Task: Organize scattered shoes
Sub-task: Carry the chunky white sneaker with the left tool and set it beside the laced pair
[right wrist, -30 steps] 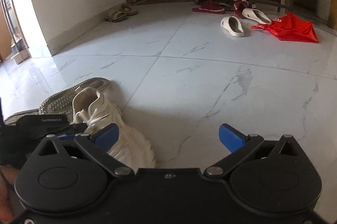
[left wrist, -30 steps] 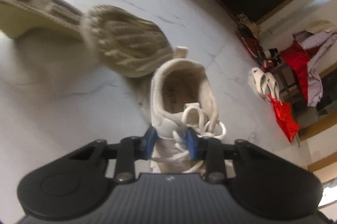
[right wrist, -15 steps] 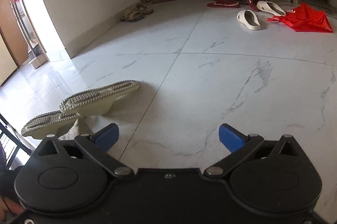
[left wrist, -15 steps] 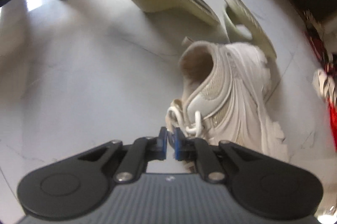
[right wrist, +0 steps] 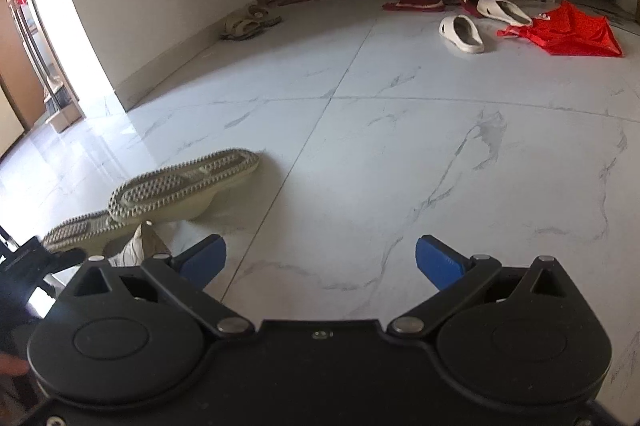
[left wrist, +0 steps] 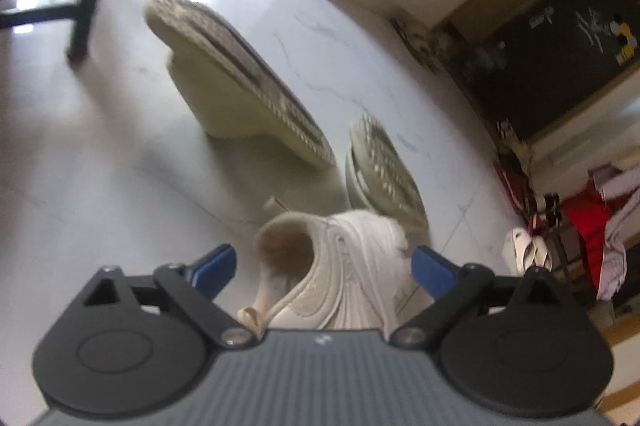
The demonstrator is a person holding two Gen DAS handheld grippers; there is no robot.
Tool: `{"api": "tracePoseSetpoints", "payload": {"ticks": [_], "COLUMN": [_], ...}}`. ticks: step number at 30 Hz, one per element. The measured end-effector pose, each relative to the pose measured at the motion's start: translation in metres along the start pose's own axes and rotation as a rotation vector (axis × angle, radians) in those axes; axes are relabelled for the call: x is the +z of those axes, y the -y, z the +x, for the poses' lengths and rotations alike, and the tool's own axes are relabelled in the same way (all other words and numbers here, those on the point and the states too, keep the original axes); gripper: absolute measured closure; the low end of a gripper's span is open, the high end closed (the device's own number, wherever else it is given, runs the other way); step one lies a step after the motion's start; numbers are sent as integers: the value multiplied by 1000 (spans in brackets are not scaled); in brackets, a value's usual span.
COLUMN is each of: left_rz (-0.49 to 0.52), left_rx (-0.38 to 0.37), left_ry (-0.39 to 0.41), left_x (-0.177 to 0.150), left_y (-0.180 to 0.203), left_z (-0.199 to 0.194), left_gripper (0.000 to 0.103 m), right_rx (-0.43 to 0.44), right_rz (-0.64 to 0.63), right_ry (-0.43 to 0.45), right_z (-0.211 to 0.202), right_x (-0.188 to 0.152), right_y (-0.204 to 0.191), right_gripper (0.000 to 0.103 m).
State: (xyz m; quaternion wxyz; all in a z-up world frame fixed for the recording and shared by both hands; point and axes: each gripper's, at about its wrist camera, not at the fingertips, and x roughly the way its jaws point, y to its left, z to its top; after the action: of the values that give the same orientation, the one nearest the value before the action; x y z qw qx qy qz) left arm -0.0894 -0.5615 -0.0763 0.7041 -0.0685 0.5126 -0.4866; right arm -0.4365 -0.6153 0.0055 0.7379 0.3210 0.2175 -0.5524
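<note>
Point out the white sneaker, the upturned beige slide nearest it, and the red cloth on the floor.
white sneaker (left wrist: pixel 344 266): left wrist view, side of upper.
upturned beige slide (left wrist: pixel 382 166): left wrist view, studded sole.
red cloth (right wrist: pixel 568 32): right wrist view, middle.

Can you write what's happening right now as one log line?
left gripper: open, over white sneaker | right gripper: open, empty | upturned slippers: beside sneaker
</note>
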Motion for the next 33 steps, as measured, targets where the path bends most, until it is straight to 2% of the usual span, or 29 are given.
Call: {"api": "tracePoseSetpoints", "payload": {"ticks": [3,5,7,8,10,12,13,14,16,18,19,21,23,25,27,30,32,33], "left_rz": [112,143,160,158,153,198,230,263,137,70,66,128,190,170,135,169,227,290], "left_rx": [-47,-78,-73,-64,-46,-5,18,40,82,88,87,83,63,8,47,170,235,259], "left_ry": [-112,-134,-129,-124,-115,-87,-66,-46,-76,-90,-91,-69,-46,-33,-70,-99,-152,-168], "left_x": [-12,-26,-25,-23,-21,-20,-19,-19,-12,-8,-7,-8,-7,-3,-1,-3,-11,-18], "left_y": [5,9,10,11,11,19,23,28,17,8,7,14,23,29,39,49,48,50], "left_z": [16,16,16,15,11,0,-8,-16,-19,-22,-24,-24,-21,-13,7,27,36,41], "left_gripper": [13,13,17,24,28,37,48,49,49,49,49,49,31,5,1,1,1,0], "right_rx": [-1,-13,-28,-33,-29,-24,-21,-18,-13,-8,-6,-2,2,7,3,-8,-15,-18], "right_rz": [-11,-19,-18,-13,-9,-5,-3,-1,3,8,11,17,23,28,19,20,24,26], "right_ry": [-8,-9,-15,-21,-39,-50,-52,-54,-57,-55,-53,-51,-48,-46,-58,-65,-69,-71], "right_z": [3,6,10,12,15,17,18,18,19,17,17,15,14,13,11,14,17,18], "right_x": [-1,-2,-4,-5,-7,-9,-9,-10,-12,-12,-12,-12,-12,-13,-13,-12,-12,-11], "right_y": [-3,-5,-6,-7,-8,-10,-10,-11,-13,-13,-13,-12,-12,-12,-9,-8,-8,-8], "right_gripper": [0,0,0,0,0,0,0,0,0,0,0,0,0,0,0,0,0,0]}}
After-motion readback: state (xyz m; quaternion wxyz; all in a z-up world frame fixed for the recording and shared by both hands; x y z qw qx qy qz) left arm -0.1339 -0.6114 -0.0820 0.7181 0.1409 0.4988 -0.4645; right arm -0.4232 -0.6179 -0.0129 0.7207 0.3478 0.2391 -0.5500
